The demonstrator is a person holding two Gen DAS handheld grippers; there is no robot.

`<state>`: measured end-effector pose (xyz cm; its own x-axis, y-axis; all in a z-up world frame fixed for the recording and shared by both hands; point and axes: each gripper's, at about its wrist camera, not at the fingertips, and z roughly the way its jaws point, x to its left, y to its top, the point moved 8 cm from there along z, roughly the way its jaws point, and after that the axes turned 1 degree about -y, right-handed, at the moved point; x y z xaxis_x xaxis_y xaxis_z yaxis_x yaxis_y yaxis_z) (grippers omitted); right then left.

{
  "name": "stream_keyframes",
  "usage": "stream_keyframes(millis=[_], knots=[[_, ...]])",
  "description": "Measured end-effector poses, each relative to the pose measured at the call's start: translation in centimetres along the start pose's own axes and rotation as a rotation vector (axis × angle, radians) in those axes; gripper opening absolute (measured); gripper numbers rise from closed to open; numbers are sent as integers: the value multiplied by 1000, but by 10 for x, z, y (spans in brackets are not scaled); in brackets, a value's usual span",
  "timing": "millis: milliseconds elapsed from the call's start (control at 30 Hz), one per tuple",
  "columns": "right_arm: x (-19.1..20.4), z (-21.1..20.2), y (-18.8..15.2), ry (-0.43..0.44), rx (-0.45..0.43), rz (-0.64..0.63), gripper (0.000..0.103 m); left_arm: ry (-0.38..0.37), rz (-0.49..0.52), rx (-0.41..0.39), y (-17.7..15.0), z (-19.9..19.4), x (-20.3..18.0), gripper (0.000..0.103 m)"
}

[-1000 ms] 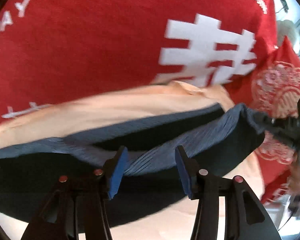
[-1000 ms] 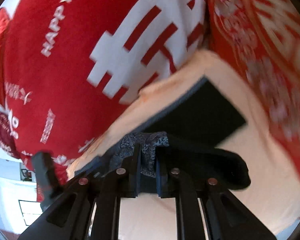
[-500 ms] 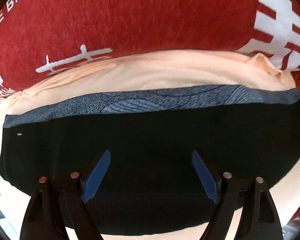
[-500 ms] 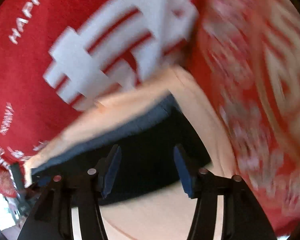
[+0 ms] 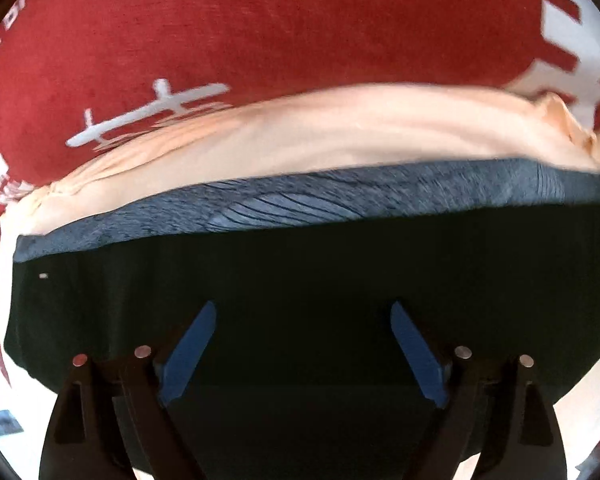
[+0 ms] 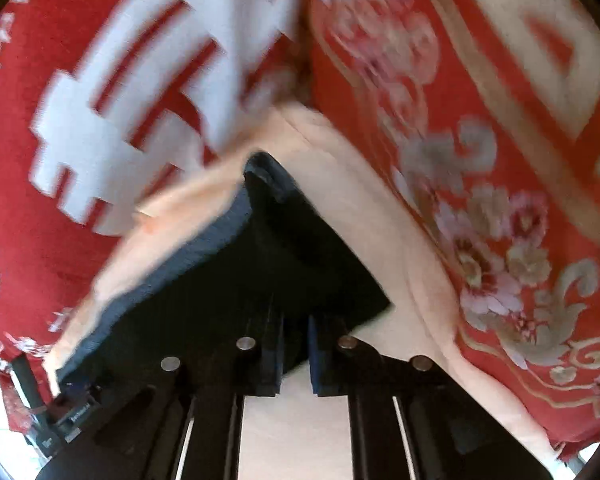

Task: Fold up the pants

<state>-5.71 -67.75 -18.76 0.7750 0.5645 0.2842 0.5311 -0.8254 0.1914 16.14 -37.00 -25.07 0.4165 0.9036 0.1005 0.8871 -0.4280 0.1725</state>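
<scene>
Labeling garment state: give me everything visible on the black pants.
The pants are black soft fabric with a blue-grey patterned waistband. They lie flat, folded, on peach cloth. The left tongs stand open above them; the right tongs look closed on a near edge.

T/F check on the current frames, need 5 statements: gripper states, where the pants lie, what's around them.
1. The left gripper is open over the black pants. True.
2. The right gripper is spread wide. False: its jaws stand close together at the edge of the pants; whether they pinch the cloth cannot be told.
3. The pants lie on a peach cloth. True.
4. The pants' band is bright yellow. False: it is blue-grey with a line pattern.
5. The red blanket beyond the peach cloth is plain. False: it carries white lettering and characters.
</scene>
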Motion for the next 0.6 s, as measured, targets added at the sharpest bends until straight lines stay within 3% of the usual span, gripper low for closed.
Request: stream_keyframes(millis=[67, 100, 167, 267, 433, 500, 533, 600], knots=[[-19, 16, -10, -23, 80, 63, 21, 1, 6, -15, 5, -10, 5, 90], [-21, 13, -9, -11, 70, 87, 24, -21, 10, -31, 7, -17, 4, 90], [-14, -10, -8, -53, 3, 47, 25, -61, 34, -60, 15, -26, -3, 90], [31, -34, -10, -5, -83, -120, 25, -65, 64, -67, 34, -15, -23, 90], [121, 19, -21, 136, 39, -345, 26, -56, -8, -58, 53, 20, -23, 90], [143, 48, -27, 141, 88, -390, 26, -66, -11, -65, 59, 24, -20, 92], [151, 62, -28, 130, 101, -411, 26, -56, -3, -71, 63, 26, -18, 100], [151, 74, -23, 99, 90, -427, 22, -52, 8, -85, 67, 31, -13, 103]])
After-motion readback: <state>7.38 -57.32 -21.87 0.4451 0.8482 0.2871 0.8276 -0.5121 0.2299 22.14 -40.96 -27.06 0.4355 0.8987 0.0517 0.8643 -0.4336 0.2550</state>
